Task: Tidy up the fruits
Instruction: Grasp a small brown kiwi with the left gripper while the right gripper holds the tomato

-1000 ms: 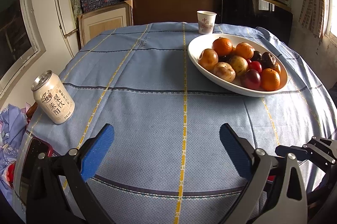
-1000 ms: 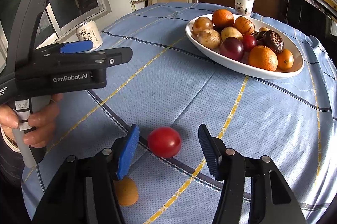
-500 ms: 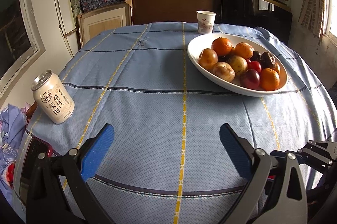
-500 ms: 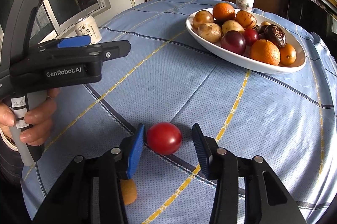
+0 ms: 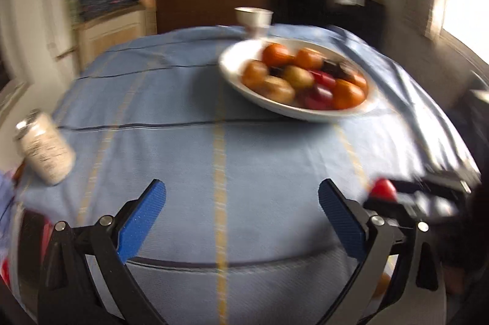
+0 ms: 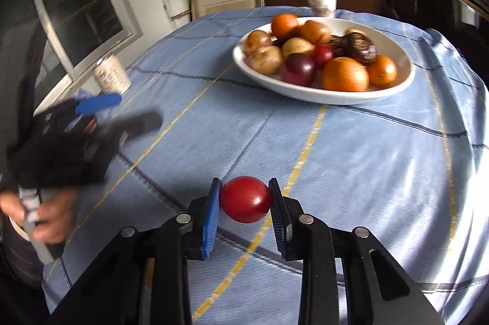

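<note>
My right gripper (image 6: 245, 202) is shut on a red tomato (image 6: 244, 199) and holds it just above the blue cloth at the table's near side. The tomato also shows in the blurred left wrist view (image 5: 383, 188), at the right. A white oval bowl (image 6: 403, 77) with several oranges, plums and brown fruits stands at the far right; it also shows in the left wrist view (image 5: 232, 74). My left gripper (image 5: 241, 202) is open and empty over the near cloth; it also shows at the left in the right wrist view (image 6: 101, 114).
A drink can (image 5: 45, 151) stands near the table's left edge. A paper cup (image 6: 321, 2) stands behind the bowl. A small orange fruit (image 5: 382, 285) lies at the near edge, mostly hidden behind a finger. Shelves and boxes line the back wall.
My right gripper has closed on the red tomato and lifted it a little. My left gripper has swung, blurring its view; the bowl sits more central there now.
</note>
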